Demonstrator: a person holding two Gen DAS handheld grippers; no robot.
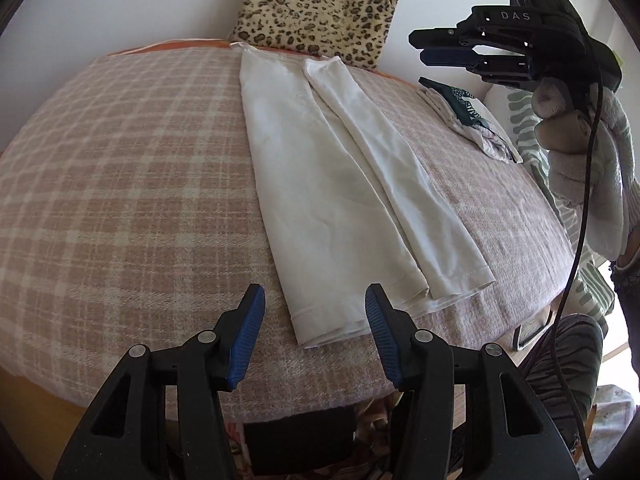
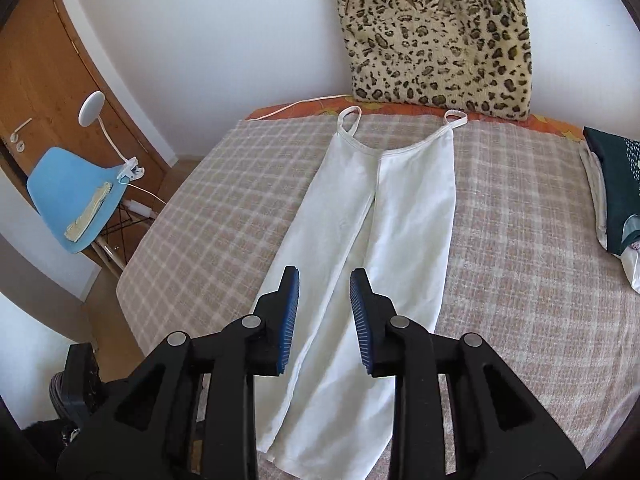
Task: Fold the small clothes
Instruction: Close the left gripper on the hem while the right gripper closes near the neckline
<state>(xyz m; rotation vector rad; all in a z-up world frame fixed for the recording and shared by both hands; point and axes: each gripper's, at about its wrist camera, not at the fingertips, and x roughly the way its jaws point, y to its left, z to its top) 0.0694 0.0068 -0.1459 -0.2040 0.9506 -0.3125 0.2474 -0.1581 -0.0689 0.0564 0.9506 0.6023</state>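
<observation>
- Left wrist view: a white camisole (image 1: 340, 184), of smooth thin cotton with soft creases, is laid flat on a woven pink-and-cream plaid blanket (image 1: 120, 184). Its long axis is seen running from 5 o'clock to 11 o'clock, with the right side panel folded over the body.
- The left gripper (image 1: 315, 336) is held spread above the hem, with nothing between its ribbed blue pads (image 1: 248, 336).
- The right gripper (image 1: 424, 46) is seen at 1 o'clock, raised in the air, jaws nearly together, empty.
- A fuzzy leopard-print cushion (image 1: 320, 8) stands at 12 o'clock; folded clothes (image 1: 468, 116) lie at 2 o'clock.
- Right wrist view: the camisole (image 2: 360, 248) is seen pointing straps-first toward 12 o'clock, hem nearest.
- The right gripper (image 2: 325, 312) is parted above it.
- A blue chair (image 2: 68, 196) is seen at 9 o'clock.
</observation>
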